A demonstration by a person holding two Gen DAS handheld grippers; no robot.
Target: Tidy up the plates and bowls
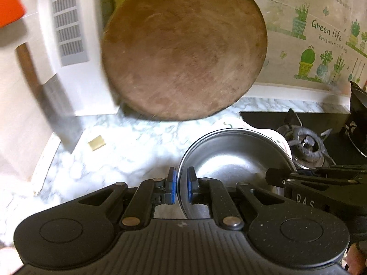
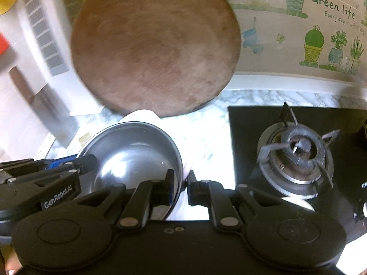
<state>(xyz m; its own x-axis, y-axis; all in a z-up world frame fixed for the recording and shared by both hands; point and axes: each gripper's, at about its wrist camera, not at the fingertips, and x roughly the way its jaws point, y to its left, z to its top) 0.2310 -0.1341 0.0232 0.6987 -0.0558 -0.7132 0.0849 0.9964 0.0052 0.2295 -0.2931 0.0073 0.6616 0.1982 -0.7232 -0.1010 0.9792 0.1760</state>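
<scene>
Jaws of both grippers — left gripper (image 1: 181, 183), right gripper (image 2: 180, 186) — pinch opposite rims, steel bowl (image 2: 133, 153).

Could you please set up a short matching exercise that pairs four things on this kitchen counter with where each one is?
Things:
1. steel bowl
2. round wooden board
3. cleaver
4. gas burner

Places:
A. leaning upright against the back wall
B. on the black hob at the right
C. rim gripped on opposite sides by the left gripper and the right gripper
D. propped at the far left of the marble counter

Pairs: 1-C, 2-A, 3-D, 4-B
</scene>
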